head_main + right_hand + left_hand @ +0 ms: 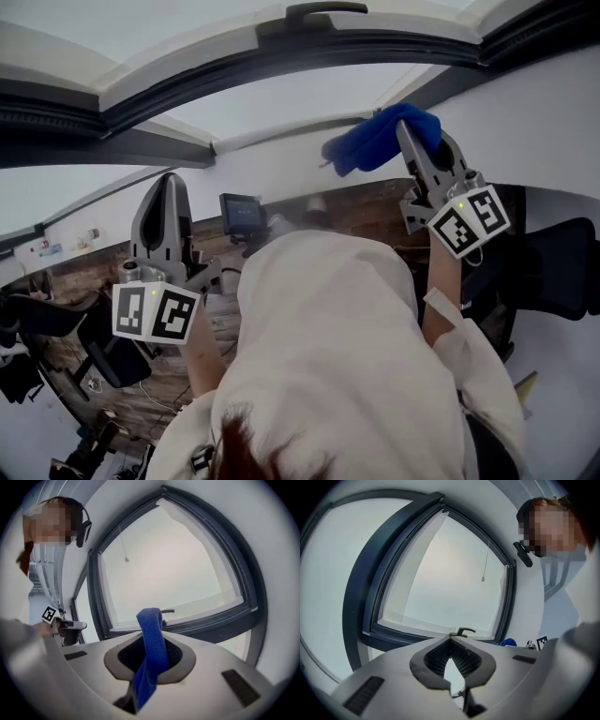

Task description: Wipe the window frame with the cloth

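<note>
A blue cloth (380, 139) is bunched against the white wall just below the dark grey window frame (281, 56). My right gripper (413, 131) is raised and shut on that cloth. In the right gripper view the cloth (151, 625) stands up as a folded strip between the jaws, in front of the frame's lower rail (206, 623) and its handle (168, 611). My left gripper (167, 187) hangs lower at the left, away from the window. Its jaws (450, 641) meet at the tips with nothing between them. The frame (436, 637) and handle (461, 631) lie beyond them.
A pull cord (484, 569) hangs in front of the pane. Below are a wooden desk (370, 211) with a small screen (242, 214), and black office chairs at the left (56, 319) and right (562, 262). The person's white hooded top (328, 356) fills the lower middle.
</note>
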Motion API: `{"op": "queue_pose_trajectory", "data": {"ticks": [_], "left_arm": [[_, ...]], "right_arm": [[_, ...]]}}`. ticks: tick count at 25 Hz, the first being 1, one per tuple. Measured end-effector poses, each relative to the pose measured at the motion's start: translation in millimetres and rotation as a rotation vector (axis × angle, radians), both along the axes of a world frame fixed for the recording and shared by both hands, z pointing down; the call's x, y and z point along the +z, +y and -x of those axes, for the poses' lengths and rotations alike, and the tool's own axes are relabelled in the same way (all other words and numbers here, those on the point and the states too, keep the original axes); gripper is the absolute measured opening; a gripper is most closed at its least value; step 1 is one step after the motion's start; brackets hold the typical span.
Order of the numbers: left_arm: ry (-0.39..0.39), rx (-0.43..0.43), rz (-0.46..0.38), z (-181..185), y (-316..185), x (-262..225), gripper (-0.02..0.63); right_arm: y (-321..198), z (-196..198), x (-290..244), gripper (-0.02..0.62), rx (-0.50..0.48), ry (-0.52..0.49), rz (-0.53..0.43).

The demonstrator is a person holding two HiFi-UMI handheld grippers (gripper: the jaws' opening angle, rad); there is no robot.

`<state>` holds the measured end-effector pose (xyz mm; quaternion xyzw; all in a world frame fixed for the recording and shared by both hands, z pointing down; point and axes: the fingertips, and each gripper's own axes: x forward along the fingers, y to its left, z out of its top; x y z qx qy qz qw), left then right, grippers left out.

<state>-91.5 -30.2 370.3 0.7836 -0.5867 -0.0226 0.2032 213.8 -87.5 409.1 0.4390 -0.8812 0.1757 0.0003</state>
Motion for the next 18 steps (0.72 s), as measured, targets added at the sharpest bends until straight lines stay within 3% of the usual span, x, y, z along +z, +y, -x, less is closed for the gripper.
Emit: {"op": "queue_pose_trajectory", "data": {"ticks": [6, 11, 18], "left_arm": [[-0.009, 0.174, 0.009, 5, 6, -1, 0.009], [-0.039, 0.265, 0.001, 29, 22, -6, 0.009], [-0.041, 0.285, -0.007, 73, 41, -7, 0.009]], "right_arm": [[64, 58, -14, 0.049, 0.041, 0.197, -0.026], [107, 102, -17, 0.049, 0.08, 0.187, 0.005], [144, 135, -25, 0.049, 0.132, 0.196, -0.003]]}}
